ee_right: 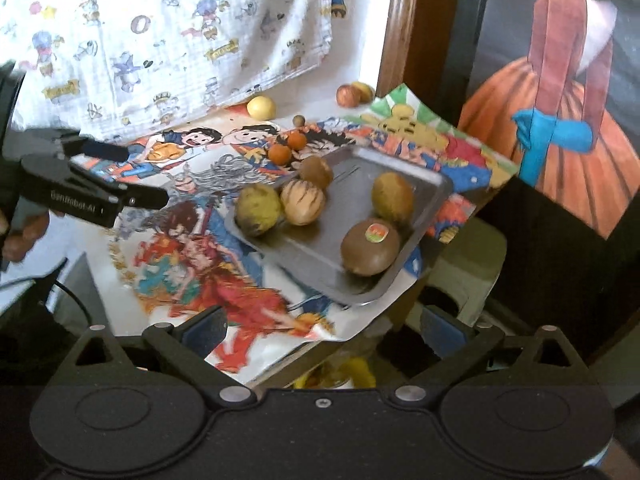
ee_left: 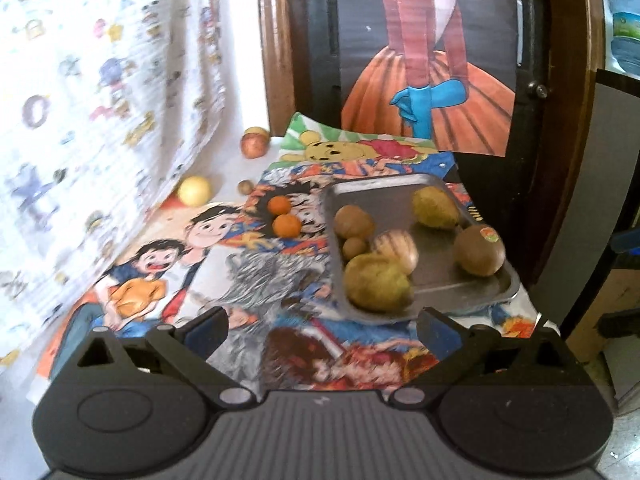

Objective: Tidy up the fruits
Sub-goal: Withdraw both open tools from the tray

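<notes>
A metal tray [ee_left: 460, 280] [ee_right: 304, 252] lies on a cartoon-print cloth and holds several fruits: a stickered kiwi [ee_left: 478, 250] [ee_right: 370, 246], green-yellow pears [ee_left: 376, 286] [ee_right: 258, 209], a striped tan fruit [ee_left: 396, 250] [ee_right: 302, 201] and a brown kiwi [ee_left: 353, 221] [ee_right: 316, 171]. Two small oranges [ee_left: 285, 216] [ee_right: 287, 147] sit on the cloth left of the tray. A yellow fruit [ee_left: 194, 190] [ee_right: 261, 107] and a red apple [ee_left: 253, 145] [ee_right: 347, 95] lie farther back. My left gripper [ee_left: 322, 330] [ee_right: 146, 178] is open near the tray's near edge. My right gripper [ee_right: 324, 330] is open and empty at the tray's right corner.
A printed white curtain [ee_left: 100, 100] hangs at the left. A dark wooden door with a painted poster [ee_left: 432, 60] stands behind the table. A small brown nut [ee_left: 245, 187] lies near the oranges. The cloth's right edge [ee_right: 400, 296] overhangs a grey stool [ee_right: 468, 264].
</notes>
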A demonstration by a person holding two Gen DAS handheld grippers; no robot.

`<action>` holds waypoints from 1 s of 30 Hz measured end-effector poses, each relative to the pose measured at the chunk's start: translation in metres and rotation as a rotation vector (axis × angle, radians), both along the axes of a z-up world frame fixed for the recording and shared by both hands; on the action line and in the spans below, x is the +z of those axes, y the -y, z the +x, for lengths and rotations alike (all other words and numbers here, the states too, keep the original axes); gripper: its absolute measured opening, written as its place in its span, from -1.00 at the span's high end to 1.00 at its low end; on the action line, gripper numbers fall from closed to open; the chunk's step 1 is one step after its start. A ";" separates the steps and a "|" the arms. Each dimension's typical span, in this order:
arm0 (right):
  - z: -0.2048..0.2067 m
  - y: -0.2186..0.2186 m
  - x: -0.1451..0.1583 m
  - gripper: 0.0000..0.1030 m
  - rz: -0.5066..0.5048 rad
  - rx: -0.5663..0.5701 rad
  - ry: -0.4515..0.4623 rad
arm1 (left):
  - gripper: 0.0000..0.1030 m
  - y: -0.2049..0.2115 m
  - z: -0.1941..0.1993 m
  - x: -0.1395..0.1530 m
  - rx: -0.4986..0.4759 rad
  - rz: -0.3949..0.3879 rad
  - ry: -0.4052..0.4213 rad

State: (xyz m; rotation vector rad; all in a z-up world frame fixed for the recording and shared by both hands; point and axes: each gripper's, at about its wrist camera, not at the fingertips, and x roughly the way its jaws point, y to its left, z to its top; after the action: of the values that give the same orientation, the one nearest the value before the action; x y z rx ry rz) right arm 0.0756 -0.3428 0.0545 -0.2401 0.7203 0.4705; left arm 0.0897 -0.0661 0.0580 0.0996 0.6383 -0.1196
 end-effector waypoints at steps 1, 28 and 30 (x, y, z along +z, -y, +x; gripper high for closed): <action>-0.001 -0.001 0.002 -0.99 0.012 -0.005 -0.016 | -0.99 -0.006 -0.004 0.000 0.005 0.004 0.002; 0.191 -0.155 0.129 -0.99 0.254 0.050 -0.127 | -0.99 -0.141 0.026 0.036 0.284 0.034 0.085; 0.213 -0.163 0.132 -0.99 0.240 0.054 -0.132 | -0.99 -0.140 0.043 0.036 0.261 0.023 0.088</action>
State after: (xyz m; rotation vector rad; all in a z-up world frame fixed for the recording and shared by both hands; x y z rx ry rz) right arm 0.2890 -0.1800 0.1860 -0.0028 0.7800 0.6229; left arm 0.1328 0.0735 0.0942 0.0430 0.5595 0.1434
